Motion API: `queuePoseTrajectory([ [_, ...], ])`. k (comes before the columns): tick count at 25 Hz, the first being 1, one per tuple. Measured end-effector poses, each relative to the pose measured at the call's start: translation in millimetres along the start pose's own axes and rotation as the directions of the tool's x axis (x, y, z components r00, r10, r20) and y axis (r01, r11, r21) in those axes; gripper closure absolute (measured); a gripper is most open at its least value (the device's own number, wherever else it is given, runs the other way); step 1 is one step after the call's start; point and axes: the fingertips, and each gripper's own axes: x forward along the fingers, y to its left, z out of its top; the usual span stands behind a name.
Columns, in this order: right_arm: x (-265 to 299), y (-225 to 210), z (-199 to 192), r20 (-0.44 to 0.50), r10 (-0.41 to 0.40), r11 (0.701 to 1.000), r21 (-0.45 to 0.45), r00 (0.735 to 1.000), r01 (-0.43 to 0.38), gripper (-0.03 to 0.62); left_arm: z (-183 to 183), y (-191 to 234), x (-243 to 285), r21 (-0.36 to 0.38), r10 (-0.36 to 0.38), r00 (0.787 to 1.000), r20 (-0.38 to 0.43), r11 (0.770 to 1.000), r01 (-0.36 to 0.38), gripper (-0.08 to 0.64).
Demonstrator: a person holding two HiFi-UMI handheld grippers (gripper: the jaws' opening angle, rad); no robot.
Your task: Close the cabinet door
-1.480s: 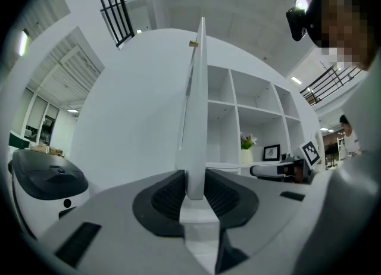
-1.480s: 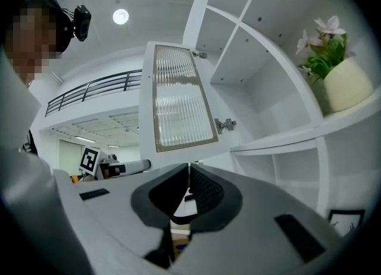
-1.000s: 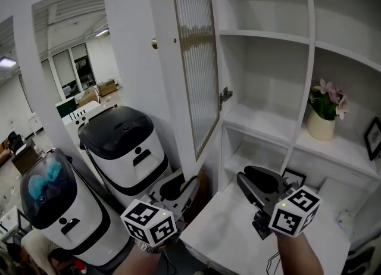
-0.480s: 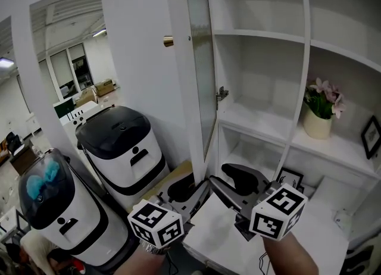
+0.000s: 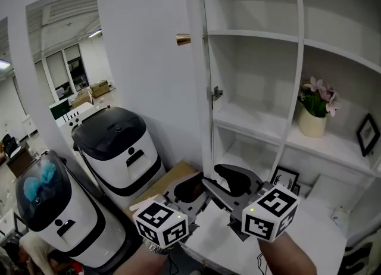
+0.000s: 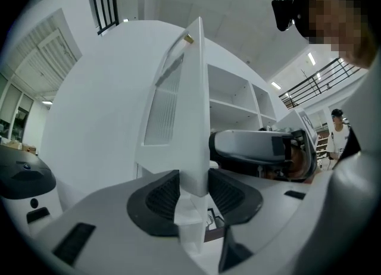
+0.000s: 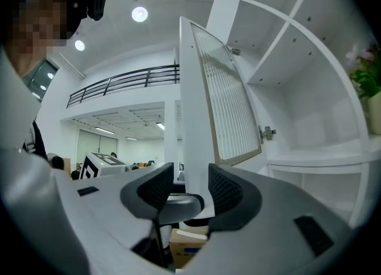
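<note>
And the cabinet door (image 5: 206, 89) stands wide open, edge-on to us, brass knob (image 5: 183, 39) out on its left face, hinge (image 5: 217, 93) back at the frame. The left gripper (image 6: 193, 193) sits at the door's lower free edge. Its fingers (image 6: 162, 193) have just been opening and are spread wide, with the edge standing in the gap, unclamped. The right gripper (image 7: 190, 187) mirrors it, fingers (image 7: 227, 190) just opened wide too, door lined up between them, gripping nothing. Best play, I'd say: lay a left finger flat on the knob-side face near the free edge, swing steadily toward the shelves (image 5: 262, 34), and clear the right gripper from the closing path first
</note>
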Motion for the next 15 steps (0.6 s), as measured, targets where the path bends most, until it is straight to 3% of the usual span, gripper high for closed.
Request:
queuePoseTrajectory([
  [3,-3,-9,-3,-0.017,-0.063,0.997,-0.052,0.998,0.062,0.433,-3,-10,6,-0.013,-0.042,0.999,-0.008,0.999,0.042,0.414],
  [5,-6,-15,-3,-0.021,-0.096,0.993,-0.074,0.995,0.095,0.486,-4,-12,8,-0.016,-0.052,0.999,-0.008,0.999,0.052,0.413],
  [15,-19,-25,-1,-0.013,-0.138,0.989,-0.064,0.990,0.136,0.494,-9,-17,6,-0.033,-0.096,0.995,-0.004,0.995,0.096,0.422],
])
